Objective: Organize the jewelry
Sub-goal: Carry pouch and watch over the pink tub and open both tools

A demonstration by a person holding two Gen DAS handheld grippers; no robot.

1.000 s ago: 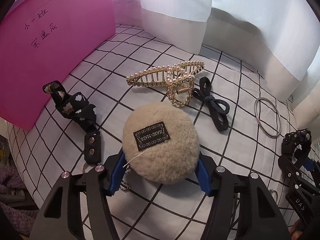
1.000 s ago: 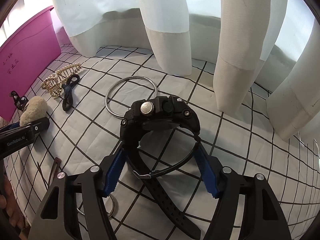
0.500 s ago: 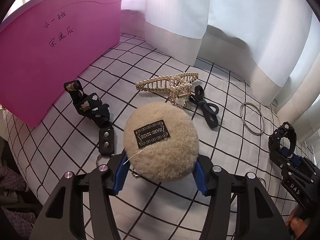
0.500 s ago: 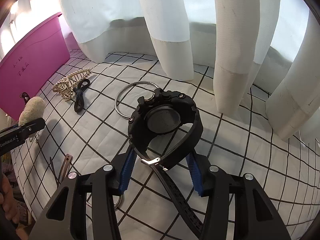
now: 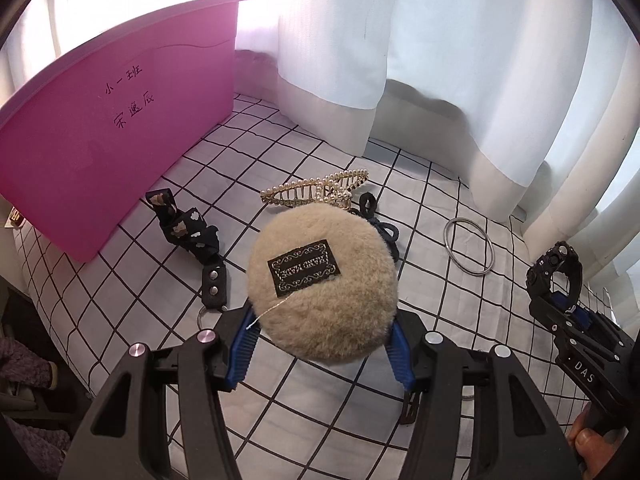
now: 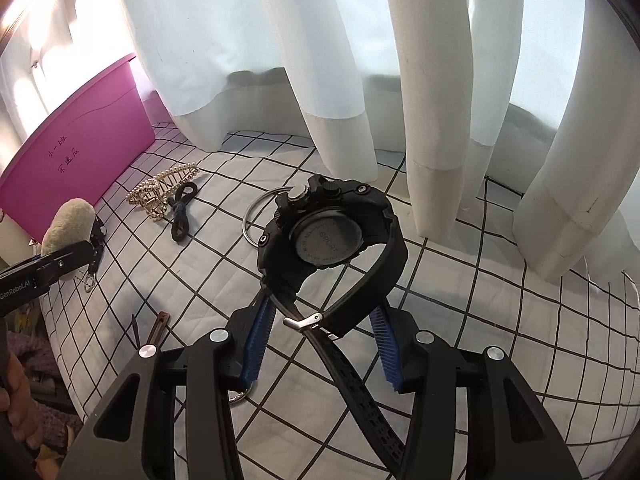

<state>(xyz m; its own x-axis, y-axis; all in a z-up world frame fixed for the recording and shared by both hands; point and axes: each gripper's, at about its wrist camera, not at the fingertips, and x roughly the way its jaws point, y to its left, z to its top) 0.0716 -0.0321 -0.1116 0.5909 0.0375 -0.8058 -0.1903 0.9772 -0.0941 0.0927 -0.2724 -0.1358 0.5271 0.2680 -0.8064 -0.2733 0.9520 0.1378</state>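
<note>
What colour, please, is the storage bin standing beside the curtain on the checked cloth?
The bin is bright pink with dark handwriting on its side, clearest in the left wrist view.

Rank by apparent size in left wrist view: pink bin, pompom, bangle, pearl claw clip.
1. pink bin
2. pompom, though it's held nearest the camera, which inflates it
3. pearl claw clip and bangle: too alike to rank

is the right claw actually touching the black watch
Touching. In the right wrist view the right claw has both blue pads pressed against the black watch strap, with the watch lifted clear of the checked cloth.
</note>
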